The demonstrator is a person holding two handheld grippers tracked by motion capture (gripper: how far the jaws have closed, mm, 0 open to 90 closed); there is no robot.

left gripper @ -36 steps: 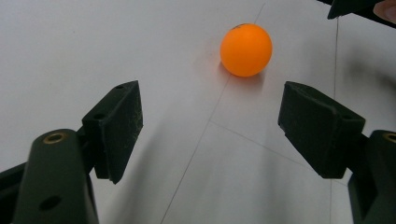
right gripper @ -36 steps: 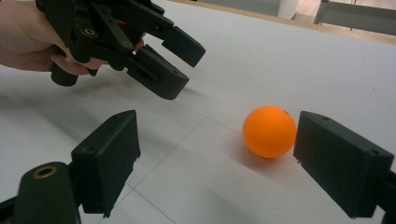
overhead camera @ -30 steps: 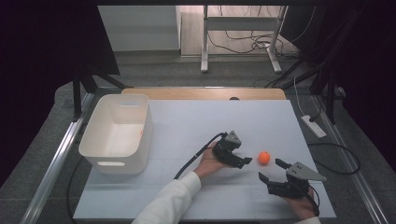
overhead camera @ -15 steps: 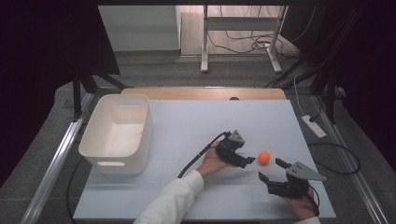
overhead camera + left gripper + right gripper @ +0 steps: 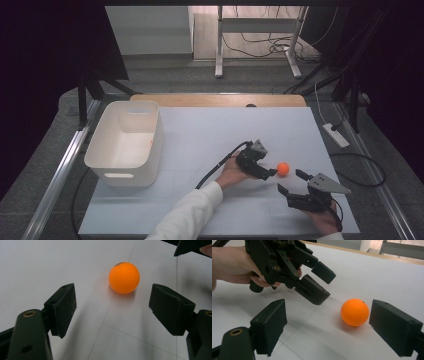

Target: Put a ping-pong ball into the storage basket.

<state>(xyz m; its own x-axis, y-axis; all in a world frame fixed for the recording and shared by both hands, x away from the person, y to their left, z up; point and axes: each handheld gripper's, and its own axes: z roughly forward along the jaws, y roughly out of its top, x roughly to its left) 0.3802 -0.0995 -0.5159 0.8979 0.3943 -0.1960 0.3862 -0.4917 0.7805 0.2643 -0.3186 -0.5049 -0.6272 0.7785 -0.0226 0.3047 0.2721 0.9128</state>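
Ball pickup pending: small glossy orange plastic ball (image 5: 283, 169) sitting on the white tabletop (image 5: 210, 135), just ahead of the left gripper (image 5: 270, 173) tips, not yet between them. Left gripper view confirming: ball (image 5: 124, 277) lying beyond the two black pads (image 5: 63, 307), roughly centred on the gap, untouched. Jaws standing wide apart, holding nothing. Probably lining up so the ball enters the gap on a straight push forward; wide opening giving margin on a round thing prone to rolling.

Right gripper (image 5: 288, 182) resting low on the table, just beside the ball on its other side, jaws likewise spread and empty. From its own camera, ball (image 5: 354, 312) sitting close to the right-hand pad (image 5: 394, 326), apart from it, left gripper (image 5: 319, 282) pointing in from across. Likely acting as a backstop, or simply waiting.

Surroundings: white rectangular plastic bin (image 5: 112, 162) with handle cut-outs standing well apart, behind and beside the left gripper's hand; likely drop target. Black cable (image 5: 215, 167) trailing back from the left gripper along the sleeve (image 5: 190, 215).

Obstructions: nothing lying between tips and ball. Risk: nudging the ball off-line toward the right gripper.
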